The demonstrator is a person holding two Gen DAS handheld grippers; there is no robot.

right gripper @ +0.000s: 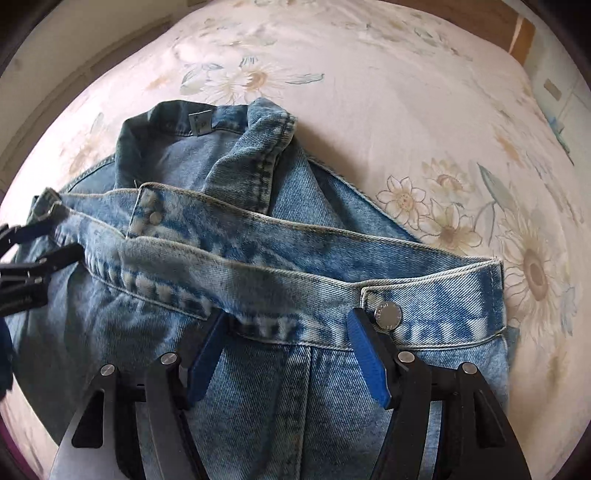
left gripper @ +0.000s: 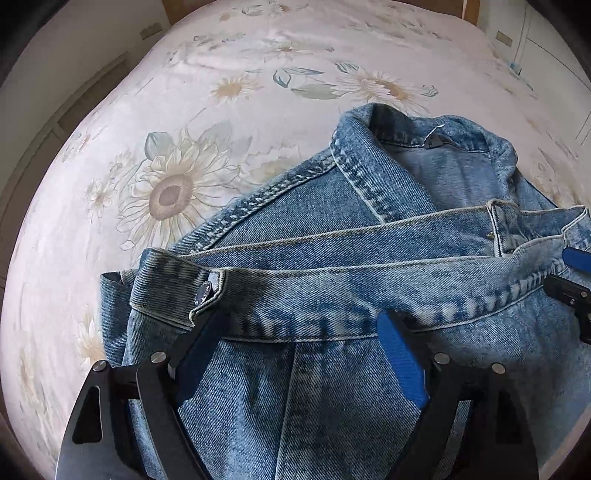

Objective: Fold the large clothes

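A washed blue denim jacket [left gripper: 332, 229] lies folded on the bed, collar at the far end, its bottom hem band [left gripper: 332, 291] brought up over the body. My left gripper [left gripper: 299, 325] is open, its fingers spread just behind the hem near a metal button [left gripper: 204, 291]. My right gripper [right gripper: 286, 325] is open too, its fingers spread at the hem band [right gripper: 295, 280] beside another metal button [right gripper: 388, 316]. The jacket [right gripper: 236, 166] fills the right wrist view. The right gripper shows at the right edge of the left view [left gripper: 576, 277].
The bed is covered by a pale pink sheet with a sunflower print [left gripper: 173, 192], seen also in the right wrist view [right gripper: 443, 129]. A wooden headboard [right gripper: 491, 22] stands at the far end. A wall and skirting run along the left side.
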